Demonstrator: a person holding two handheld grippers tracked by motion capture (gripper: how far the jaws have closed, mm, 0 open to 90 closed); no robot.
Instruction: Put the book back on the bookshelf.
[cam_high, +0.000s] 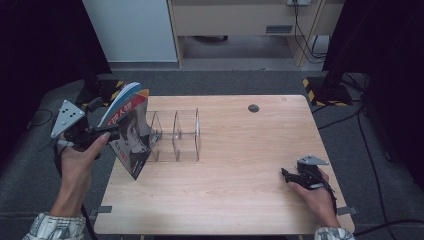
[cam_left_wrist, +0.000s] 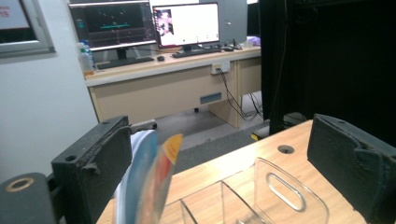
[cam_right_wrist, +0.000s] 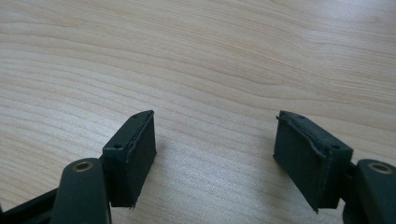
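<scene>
Two grippers work at the pale wooden table (cam_high: 240, 165). At about nine o'clock in the high view the left gripper (cam_high: 107, 134) holds up a thin magazine with a black-and-white portrait cover and a blue and orange top edge (cam_high: 131, 134), tilted, with its lower corner at the table's left edge, just left of the clear acrylic divider rack (cam_high: 176, 136). From above, the gripper seems to grasp the magazine's left edge. The left gripper view tells more: the magazine's curved blue and orange top (cam_left_wrist: 150, 177) lies against the inner face of the left-hand jaw, while the other jaw stands well away, so whether the magazine is truly pinched I cannot tell. That view also looks past the rack's handled panel (cam_left_wrist: 285, 193) to a desk with monitors (cam_left_wrist: 144, 23).

At about four o'clock the right gripper (cam_high: 286, 175) rests low over the table; the right gripper view shows its jaws spread wide above bare wood grain (cam_right_wrist: 210, 70), grasping nothing.
</scene>
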